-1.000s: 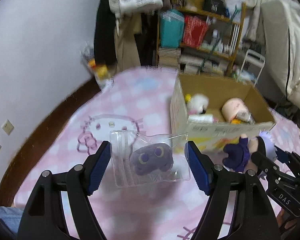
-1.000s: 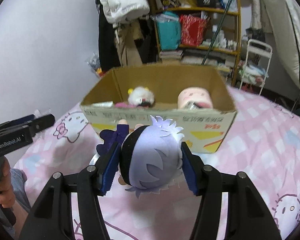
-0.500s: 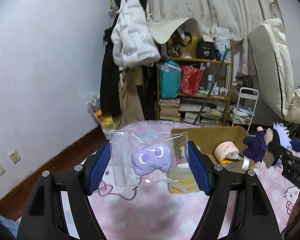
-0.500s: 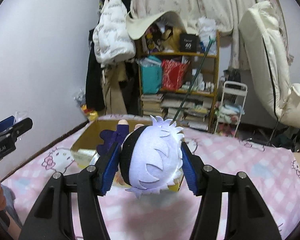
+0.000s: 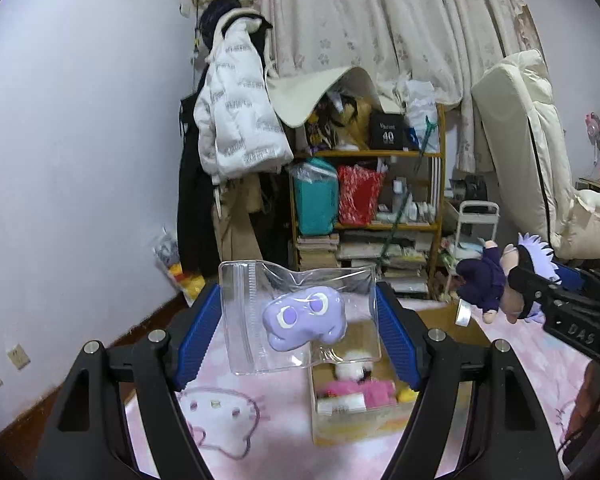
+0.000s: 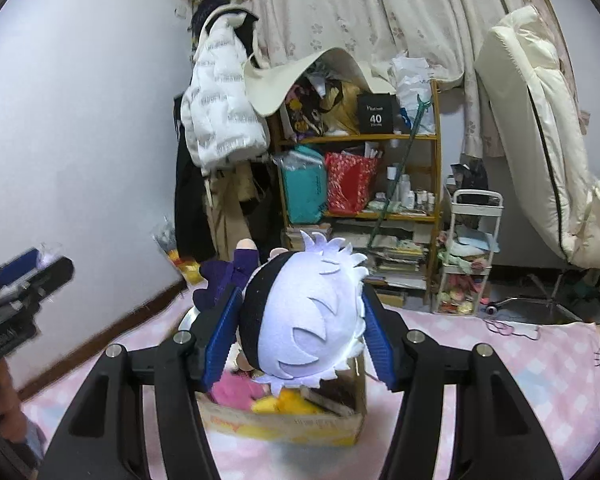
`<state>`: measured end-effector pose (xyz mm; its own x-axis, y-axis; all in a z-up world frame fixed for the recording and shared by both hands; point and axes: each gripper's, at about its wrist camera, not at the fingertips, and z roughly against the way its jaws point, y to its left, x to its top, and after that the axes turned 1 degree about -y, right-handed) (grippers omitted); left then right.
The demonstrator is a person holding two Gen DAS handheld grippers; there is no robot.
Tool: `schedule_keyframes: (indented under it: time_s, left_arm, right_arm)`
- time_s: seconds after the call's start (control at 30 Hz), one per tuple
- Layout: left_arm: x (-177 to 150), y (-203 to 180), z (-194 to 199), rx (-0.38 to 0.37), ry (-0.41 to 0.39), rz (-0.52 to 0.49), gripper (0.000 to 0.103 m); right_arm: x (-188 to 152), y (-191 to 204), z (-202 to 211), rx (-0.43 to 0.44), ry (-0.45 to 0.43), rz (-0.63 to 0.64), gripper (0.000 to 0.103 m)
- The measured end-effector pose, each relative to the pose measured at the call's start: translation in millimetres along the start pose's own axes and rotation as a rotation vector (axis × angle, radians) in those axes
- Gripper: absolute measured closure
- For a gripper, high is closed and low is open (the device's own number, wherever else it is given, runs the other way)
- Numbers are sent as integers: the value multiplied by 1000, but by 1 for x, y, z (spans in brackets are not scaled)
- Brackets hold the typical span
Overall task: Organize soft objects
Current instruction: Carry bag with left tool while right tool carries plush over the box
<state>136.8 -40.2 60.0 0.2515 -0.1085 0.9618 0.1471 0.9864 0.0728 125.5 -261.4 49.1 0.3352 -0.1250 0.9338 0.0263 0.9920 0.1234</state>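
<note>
Dim indoor light, strong fisheye warp, dark corners, slight blur.

A box (image 6: 284,424) sits on the bed (image 6: 500,360), toys inside; a shelf (image 6: 356,140) stands beyond the bed's far edge.

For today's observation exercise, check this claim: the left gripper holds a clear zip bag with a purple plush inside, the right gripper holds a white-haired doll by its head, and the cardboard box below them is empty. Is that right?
Not quite. The cardboard box is not empty: the right wrist view shows pink and yellow plush inside. The rest holds: the left gripper holds the clear zip bag with the purple plush, and the right gripper holds the white-haired doll by its head.
</note>
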Motion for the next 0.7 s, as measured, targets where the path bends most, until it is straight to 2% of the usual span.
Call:
schedule_keyframes:
  time_s: [0.17,0.33,0.47,0.7]
  left_arm:
    - [7,-9,-18,27,-33,-5,28]
    - [5,-12,-30,10,-38,18,28]
    - [-5,-17,-43,-9,-10,17,28]
    - [-27,-25,-69,-37,69,9,28]
  right_arm:
    - [10,2,-8,-2,-42,28,41]
    - [11,2,-16,8,-43,18,41]
    - [-3,-6,-24,31,-40,-8,41]
    - [-29,-24,-52,30,54,-70,41]
